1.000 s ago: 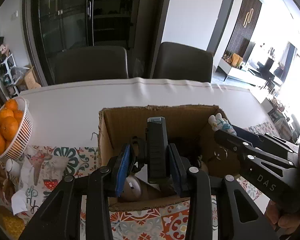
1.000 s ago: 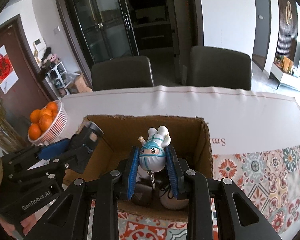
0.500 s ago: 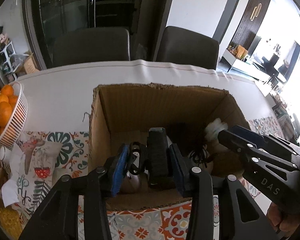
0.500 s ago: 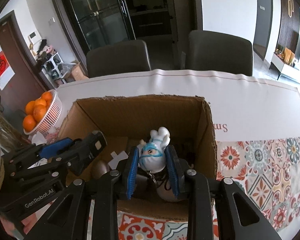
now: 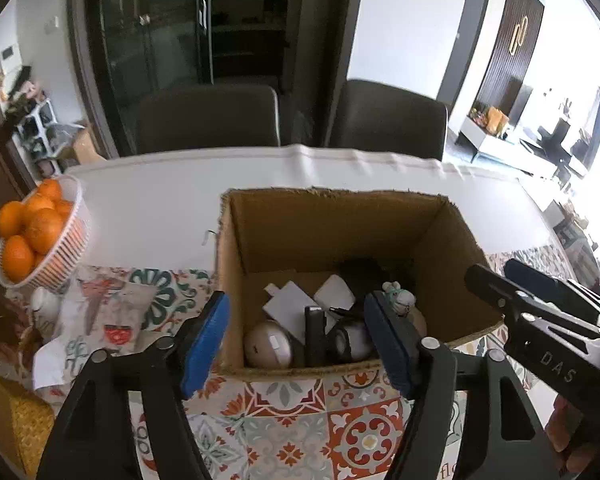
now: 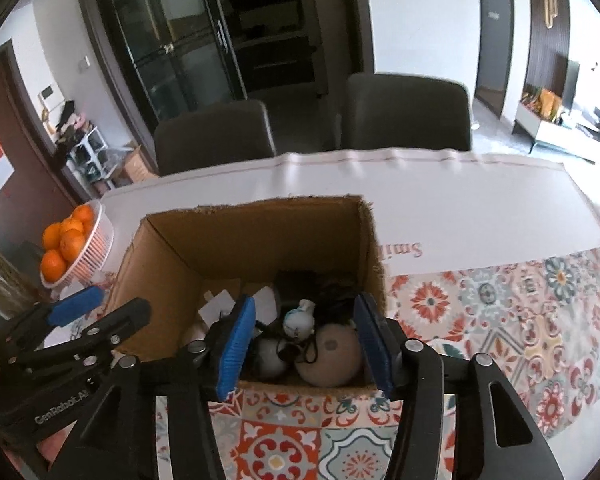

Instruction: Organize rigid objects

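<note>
Spreading apart over the open brown cardboard box point(image 5: 332, 228), the left gripper point(image 5: 296, 340) has its blue-padded jaws opening, and nothing is pinched between them. Just beyond and below its fingertips, the slim black rectangular device point(image 5: 314, 336) stands on end inside the box, clear of both pads, between a round beige gadget point(image 5: 269, 345) on one side and a small black-and-silver cylinder point(image 5: 350, 344) on the other. White flat cards point(image 5: 290, 304) lie farther in, on the box floor.

The right gripper point(image 6: 304, 344) is likewise opening, with its pads apart and touching nothing. The small white-and-teal figurine point(image 6: 299, 320) sits free in the gap beneath them, resting on a tangle of black cord beside a round tan ball-shaped object point(image 6: 332, 354).

Both grippers hang above the box's near wall, whose rim lies just under the fingertips. To the right gripper's right, the patterned tile cloth on the worktop point(image 6: 500, 320) lies open. To the left gripper's left, a white ribbed bowl of oranges point(image 5: 40, 236) stands well apart.
</note>
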Available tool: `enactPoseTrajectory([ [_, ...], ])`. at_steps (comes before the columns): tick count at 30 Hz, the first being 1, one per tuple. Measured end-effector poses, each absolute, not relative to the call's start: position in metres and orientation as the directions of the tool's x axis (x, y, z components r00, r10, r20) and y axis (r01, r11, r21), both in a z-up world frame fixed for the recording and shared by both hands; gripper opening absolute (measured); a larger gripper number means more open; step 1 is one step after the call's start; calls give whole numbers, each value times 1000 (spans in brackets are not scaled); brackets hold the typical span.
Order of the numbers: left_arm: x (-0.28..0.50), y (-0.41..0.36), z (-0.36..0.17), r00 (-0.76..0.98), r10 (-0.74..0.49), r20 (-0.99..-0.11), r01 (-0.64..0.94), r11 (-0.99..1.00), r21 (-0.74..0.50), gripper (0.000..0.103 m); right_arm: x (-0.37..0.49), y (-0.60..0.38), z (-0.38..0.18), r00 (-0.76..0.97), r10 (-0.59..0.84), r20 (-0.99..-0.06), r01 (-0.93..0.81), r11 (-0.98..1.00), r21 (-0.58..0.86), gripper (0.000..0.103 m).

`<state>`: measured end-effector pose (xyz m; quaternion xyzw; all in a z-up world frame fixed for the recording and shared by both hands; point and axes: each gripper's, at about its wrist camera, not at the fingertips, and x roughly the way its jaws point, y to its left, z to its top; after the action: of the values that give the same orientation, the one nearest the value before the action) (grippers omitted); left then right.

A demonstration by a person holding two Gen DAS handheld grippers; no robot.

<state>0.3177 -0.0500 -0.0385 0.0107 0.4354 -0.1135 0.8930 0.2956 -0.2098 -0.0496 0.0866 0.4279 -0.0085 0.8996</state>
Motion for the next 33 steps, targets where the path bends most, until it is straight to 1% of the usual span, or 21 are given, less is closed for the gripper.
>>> enactPoseTrajectory([
  [2,309,-46,-32,619,-175,-766,194,979,-67,87,286,-210,-41,653,39,-756,100,986,136,60],
  [4,296,-40,-22,648,-162,-744,179,982,-57,89,277,-208,-33,671,23,-741,107,986,128,63],
  [7,283,-34,-11,673,-147,-725,157,986,-55,96,261,-205,-19,698,6,-716,110,987,115,68],
  [9,270,-30,0,703,-132,-699,145,989,-40,97,248,-202,-9,714,-8,-701,117,987,108,71],
  [12,252,-27,13,736,-111,-668,131,991,-20,102,230,-199,5,740,-19,-672,121,987,106,75],
  [17,215,-21,35,796,-80,-600,113,993,17,103,199,-195,23,775,-41,-631,128,987,94,80],
  [22,186,-17,45,816,-90,-571,123,992,18,103,167,-188,36,807,-64,-587,125,990,64,84],
  [26,169,-16,48,831,-77,-551,116,993,36,103,146,-184,43,823,-94,-560,136,990,34,86],
  [33,143,-17,50,854,-56,-517,103,993,63,103,118,-181,46,829,-112,-548,142,990,13,86],
])
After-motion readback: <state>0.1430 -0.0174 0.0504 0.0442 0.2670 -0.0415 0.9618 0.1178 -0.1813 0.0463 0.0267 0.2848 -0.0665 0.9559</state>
